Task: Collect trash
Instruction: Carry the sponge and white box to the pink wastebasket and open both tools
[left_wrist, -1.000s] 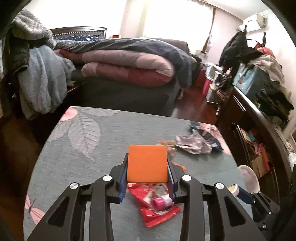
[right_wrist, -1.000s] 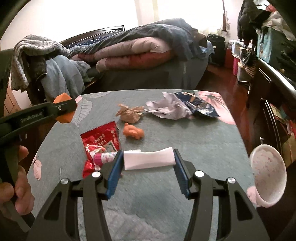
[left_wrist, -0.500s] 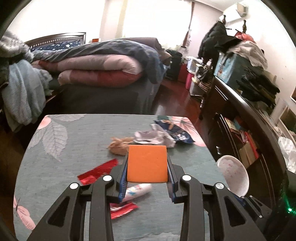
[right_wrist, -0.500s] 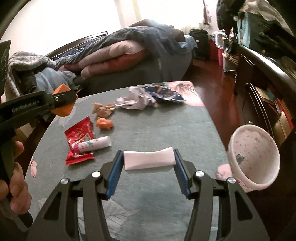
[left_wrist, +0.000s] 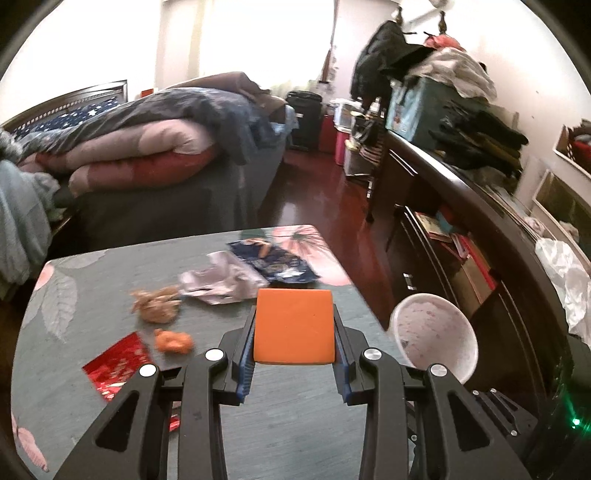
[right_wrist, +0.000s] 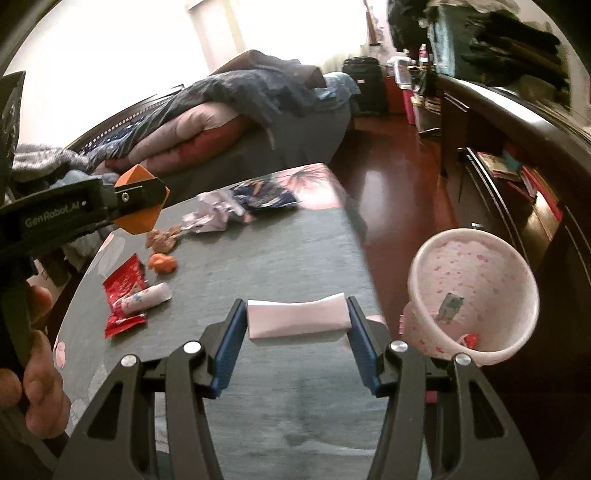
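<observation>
My left gripper (left_wrist: 294, 326) is shut on an orange block (left_wrist: 294, 325), held above the table; it also shows in the right wrist view (right_wrist: 140, 206). My right gripper (right_wrist: 297, 323) is shut on a folded white paper (right_wrist: 297, 321) over the table's right edge. A pink-speckled white bin (right_wrist: 476, 288) stands just right of the table, with small scraps inside; it also shows in the left wrist view (left_wrist: 432, 332). On the grey table (right_wrist: 288, 251) lie a red wrapper (right_wrist: 123, 291), a small white tube (right_wrist: 147, 299), an orange scrap (right_wrist: 162, 263), a brown scrap (right_wrist: 162, 238), a crumpled silver wrapper (right_wrist: 214, 216) and a dark blue packet (right_wrist: 266, 195).
A bed (left_wrist: 147, 155) piled with quilts stands beyond the table. A dark cabinet (left_wrist: 461, 229) loaded with clothes and boxes runs along the right. Red wooden floor (left_wrist: 332, 192) lies between them.
Both grippers have swung to the right with their loads. The bin has come closer and larger in both views. The trash on the table has shifted left.
</observation>
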